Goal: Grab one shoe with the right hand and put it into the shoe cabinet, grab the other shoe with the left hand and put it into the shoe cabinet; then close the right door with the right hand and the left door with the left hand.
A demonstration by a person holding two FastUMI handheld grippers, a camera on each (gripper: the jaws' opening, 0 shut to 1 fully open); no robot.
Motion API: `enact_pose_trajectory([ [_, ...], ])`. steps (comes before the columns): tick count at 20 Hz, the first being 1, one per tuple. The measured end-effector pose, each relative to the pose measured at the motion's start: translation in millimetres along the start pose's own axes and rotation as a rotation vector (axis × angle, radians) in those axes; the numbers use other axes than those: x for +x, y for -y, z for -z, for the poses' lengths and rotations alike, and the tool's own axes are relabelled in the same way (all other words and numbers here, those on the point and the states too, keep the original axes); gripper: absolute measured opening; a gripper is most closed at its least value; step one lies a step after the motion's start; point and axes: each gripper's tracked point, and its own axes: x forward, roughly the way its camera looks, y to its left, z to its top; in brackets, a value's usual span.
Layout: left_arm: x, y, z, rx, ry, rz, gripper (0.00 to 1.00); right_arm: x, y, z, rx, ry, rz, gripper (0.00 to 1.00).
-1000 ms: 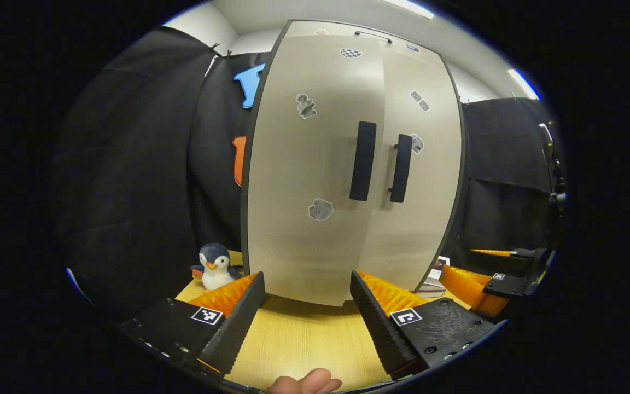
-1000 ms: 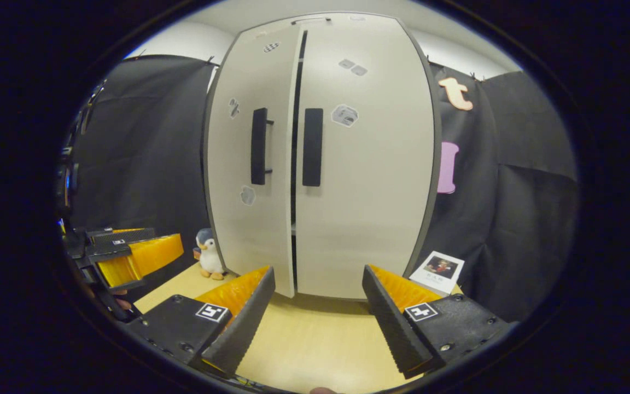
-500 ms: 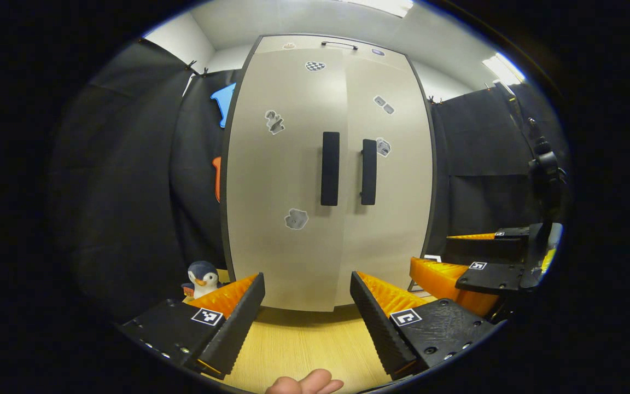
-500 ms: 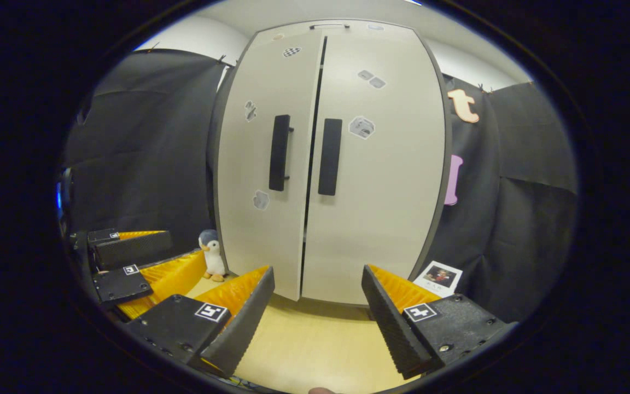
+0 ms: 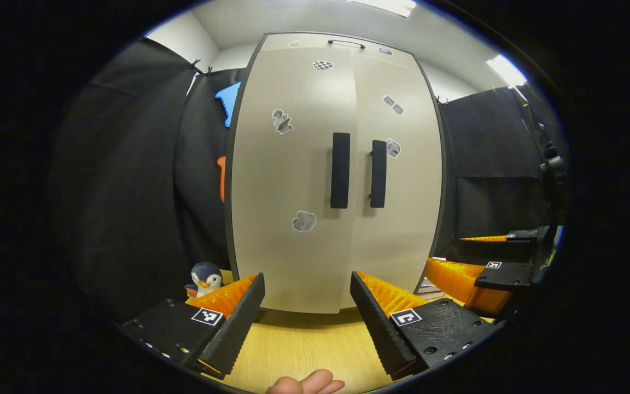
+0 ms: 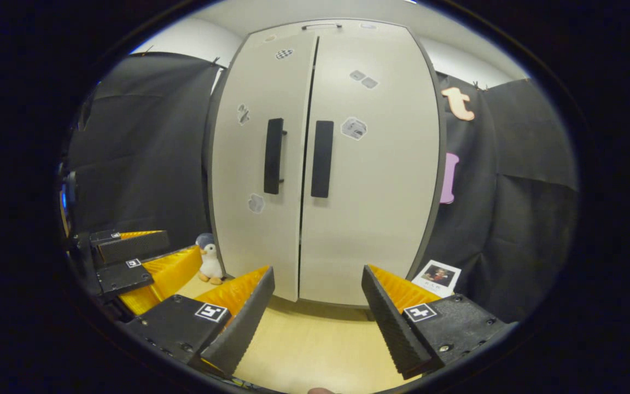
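Both grippers hang spread and empty: the left gripper [image 5: 307,312] and right gripper [image 6: 318,312] sit low in frame over the counter [image 5: 304,345]. Beyond them the shoe cabinet [image 6: 320,164] fills the centre, its left door [image 5: 293,180] and right door [image 6: 369,175] looking nearly shut. I'd press each flush. Any shoes inside are hidden.
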Motion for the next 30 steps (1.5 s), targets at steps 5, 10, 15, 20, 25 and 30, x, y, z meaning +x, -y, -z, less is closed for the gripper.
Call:
enact_pose_trajectory([
  [5,-3,-3,8,-0.004,-0.012,0.005,0.95,-3,-1,13,0.012,-0.021,0.004,1.00],
  [10,-8,-7,13,-0.005,-0.031,0.000,0.95,-8,-2,13,0.032,-0.021,0.006,1.00],
  [15,-10,2,17,0.002,-0.038,0.025,0.95,-13,-4,16,0.024,-0.028,0.005,1.00],
  [20,-10,2,12,0.013,-0.012,0.038,0.95,-11,-10,28,0.026,-0.072,-0.008,1.00],
  [25,-8,-4,21,-0.018,-0.040,0.029,0.95,-9,-14,31,0.026,-0.091,-0.013,1.00],
  [30,-8,-8,24,-0.040,-0.048,0.029,0.95,-6,-20,32,0.013,-0.095,-0.019,1.00],
])
